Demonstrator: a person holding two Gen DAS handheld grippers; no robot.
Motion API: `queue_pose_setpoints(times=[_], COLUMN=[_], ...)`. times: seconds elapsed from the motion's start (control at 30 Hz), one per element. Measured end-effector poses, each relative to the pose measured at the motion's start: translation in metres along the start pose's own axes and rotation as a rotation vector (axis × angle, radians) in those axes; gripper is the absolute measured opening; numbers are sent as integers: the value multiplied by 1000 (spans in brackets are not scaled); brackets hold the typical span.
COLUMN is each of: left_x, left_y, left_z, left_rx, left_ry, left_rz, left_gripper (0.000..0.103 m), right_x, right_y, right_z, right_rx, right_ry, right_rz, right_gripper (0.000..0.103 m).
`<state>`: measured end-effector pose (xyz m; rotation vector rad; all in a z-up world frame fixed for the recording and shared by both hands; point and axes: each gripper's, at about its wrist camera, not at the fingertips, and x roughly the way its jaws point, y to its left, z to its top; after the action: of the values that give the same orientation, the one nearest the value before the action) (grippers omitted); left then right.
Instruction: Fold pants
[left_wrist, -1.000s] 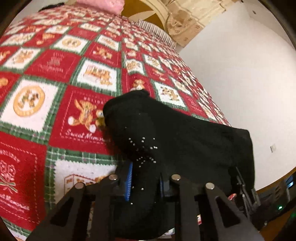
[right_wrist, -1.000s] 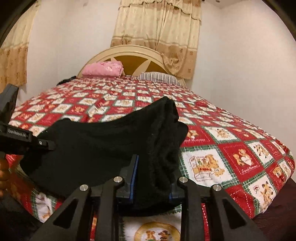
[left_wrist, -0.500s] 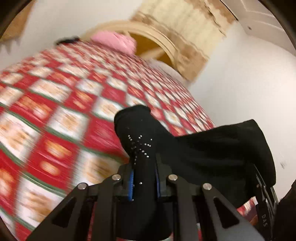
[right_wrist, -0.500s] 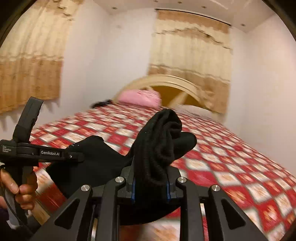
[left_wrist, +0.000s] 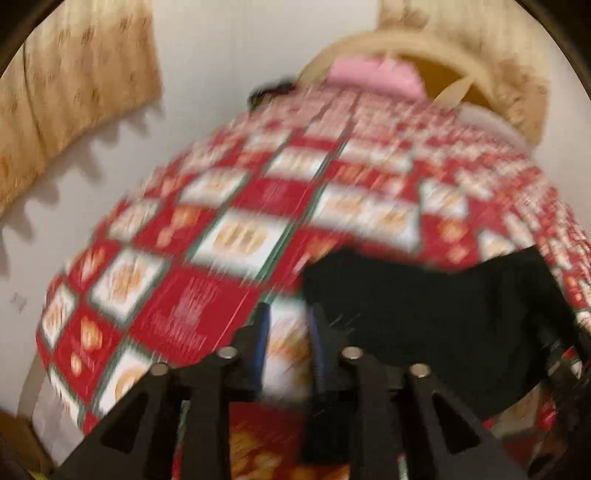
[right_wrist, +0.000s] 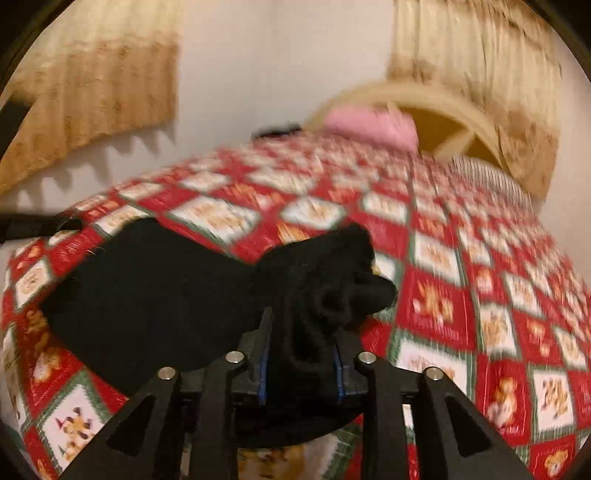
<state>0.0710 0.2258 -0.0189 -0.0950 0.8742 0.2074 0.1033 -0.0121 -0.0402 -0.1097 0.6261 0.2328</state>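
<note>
The black pants (right_wrist: 155, 288) lie spread on the red, white and green patchwork bedspread (right_wrist: 461, 258). My right gripper (right_wrist: 300, 354) is shut on a bunched end of the pants. In the left wrist view the pants (left_wrist: 436, 314) lie to the right of my left gripper (left_wrist: 289, 332), whose jaws stand apart with only bedspread (left_wrist: 207, 288) showing between them. The right finger's edge touches or overlaps the cloth; the view is blurred.
A pink pillow (right_wrist: 369, 125) and a striped pillow (right_wrist: 487, 177) lie at the cream headboard (right_wrist: 443, 110). Beige curtains (right_wrist: 92, 103) hang on the white wall. A small dark object (right_wrist: 277, 130) sits at the far bed corner.
My left gripper has let go of the pants and swung left; its jaws now show bedspread between them. The right gripper still holds its end, and both views have turned toward the left wall.
</note>
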Motion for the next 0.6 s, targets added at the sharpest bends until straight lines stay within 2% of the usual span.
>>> queue_pose_setpoints(times=[0.07, 0.1, 0.17, 0.27, 0.33, 0.37, 0.47, 0.53, 0.6], left_x=[5, 3, -4, -23, -35, -41, -52, -48, -32], left_y=[28, 37, 51, 59, 51, 42, 10, -10, -31], left_z=[-16, -21, -32, -29, -18, -9, 7, 13, 14], left_rx=[-48, -60, -63, -50, -37, -24, 15, 39, 54], left_ry=[47, 44, 34, -22, -71, -107, -177, -197, -178], left_rz=[38, 53, 90, 109, 86, 52, -28, -51, -62], left_gripper=[54, 55, 55, 55, 55, 55, 65, 65, 65], right_x=[-12, -18, -30, -55, -70, -73, -65, -50, -21], right_y=[-16, -20, -31, -37, -32, -28, -15, -7, -5], right_z=[-3, -7, -14, -12, -2, 6, 25, 36, 42], right_rx=[30, 33, 49, 102, 109, 98, 82, 58, 47], right_ry=[8, 15, 11, -77, -148, -159, -161, -140, -66], right_rz=[32, 24, 3, -79, -87, -71, 21, 32, 36], right_gripper=[46, 50, 51, 50, 26, 10, 10, 10, 10])
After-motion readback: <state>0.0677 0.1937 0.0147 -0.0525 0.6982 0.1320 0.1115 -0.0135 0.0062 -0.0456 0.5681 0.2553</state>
